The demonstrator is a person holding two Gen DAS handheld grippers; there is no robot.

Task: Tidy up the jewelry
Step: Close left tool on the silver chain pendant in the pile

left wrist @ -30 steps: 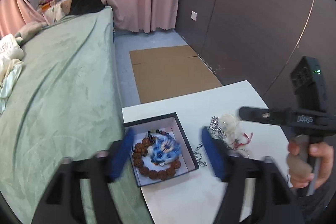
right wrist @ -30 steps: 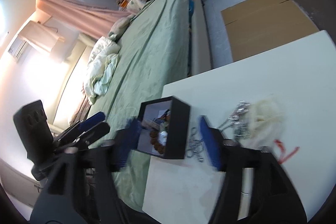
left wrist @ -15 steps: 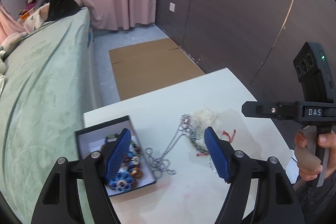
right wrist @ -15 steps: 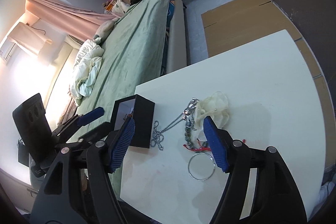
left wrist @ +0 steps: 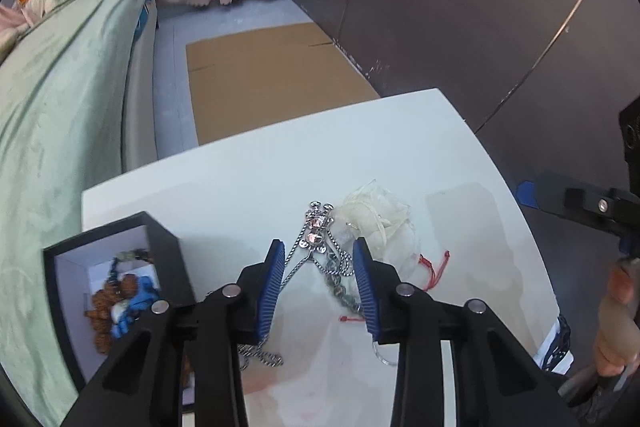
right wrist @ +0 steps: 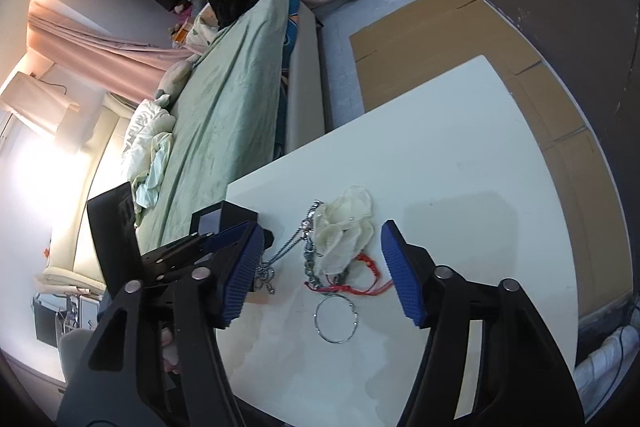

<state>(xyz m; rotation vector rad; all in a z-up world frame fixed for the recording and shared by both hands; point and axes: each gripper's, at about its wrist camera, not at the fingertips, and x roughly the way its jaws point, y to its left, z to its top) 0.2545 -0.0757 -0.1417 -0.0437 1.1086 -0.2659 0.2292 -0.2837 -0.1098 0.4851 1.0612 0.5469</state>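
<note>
A black jewelry box (left wrist: pixel 120 291) with a white lining holds a brown bead bracelet and a blue ornament, at the white table's left edge; it also shows in the right wrist view (right wrist: pixel 224 217). A silver chain necklace (left wrist: pixel 316 239) with a pendant lies beside a cream mesh pouch (left wrist: pixel 380 223), a red cord (left wrist: pixel 436 267) and a silver ring (right wrist: pixel 335 319). My left gripper (left wrist: pixel 318 281) is open, its blue pads either side of the chain just above the table. My right gripper (right wrist: pixel 320 275) is open above the pile.
The white table (left wrist: pixel 240 187) stands beside a bed with a green cover (left wrist: pixel 60 99). Flat cardboard (left wrist: pixel 272 79) lies on the floor beyond the table. A dark wall panel (left wrist: pixel 460 7) runs along the right. Pink curtains hang at the back.
My left gripper has swung right from over the box to the chain necklace, come closer to it, and its jaws have narrowed. My right gripper has moved closer over the pile.
</note>
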